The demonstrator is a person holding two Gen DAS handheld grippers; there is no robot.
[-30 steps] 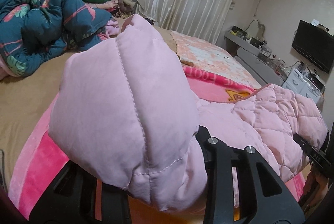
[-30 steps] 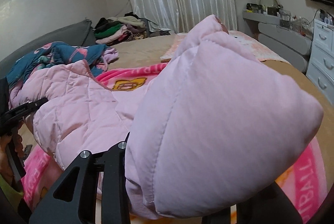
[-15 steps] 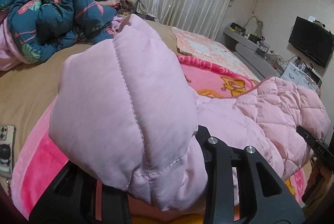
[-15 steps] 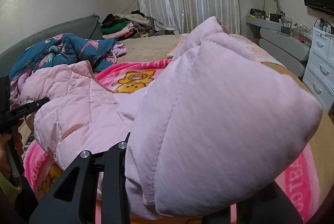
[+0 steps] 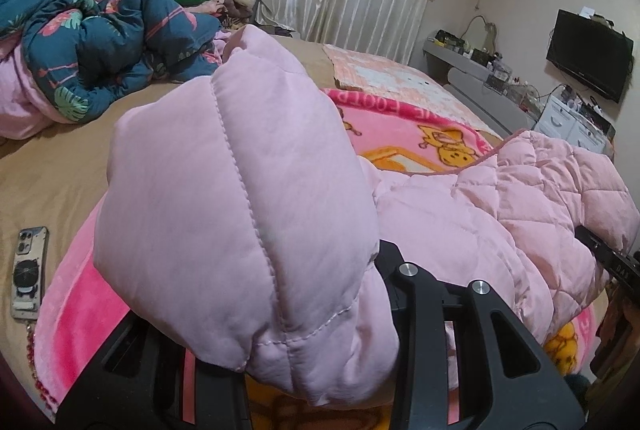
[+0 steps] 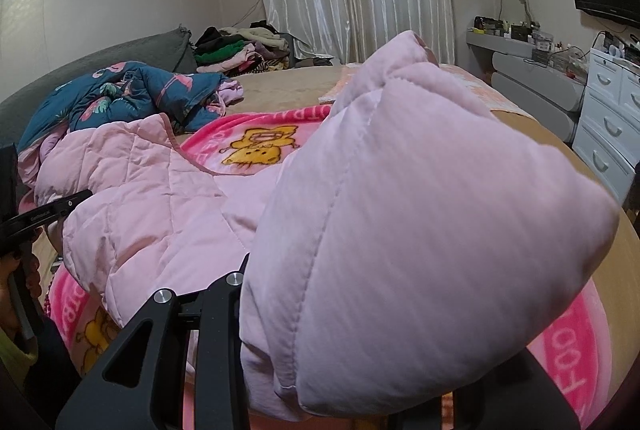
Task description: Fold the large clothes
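Observation:
A pink quilted jacket (image 5: 500, 213) is held up over the bed between both grippers; it also shows in the right wrist view (image 6: 160, 197). My left gripper (image 5: 280, 330) is shut on one puffy corner of the jacket (image 5: 240, 209), which bulges up and hides the fingertips. My right gripper (image 6: 340, 342) is shut on the other puffy corner (image 6: 420, 213) in the same way. The jacket's middle sags toward a pink cartoon blanket (image 5: 420, 141) beneath it.
A tan bed (image 5: 60, 169) holds a dark floral duvet (image 5: 100, 45) at far left and a phone (image 5: 26, 270) near the left edge. A clothes pile (image 6: 240, 49) lies by the curtain. White drawers (image 6: 612, 117) and a TV (image 5: 588, 53) stand at right.
Both grippers have risen and tilted with the jacket. More of the cartoon blanket shows under it, and the phone has come into the left view.

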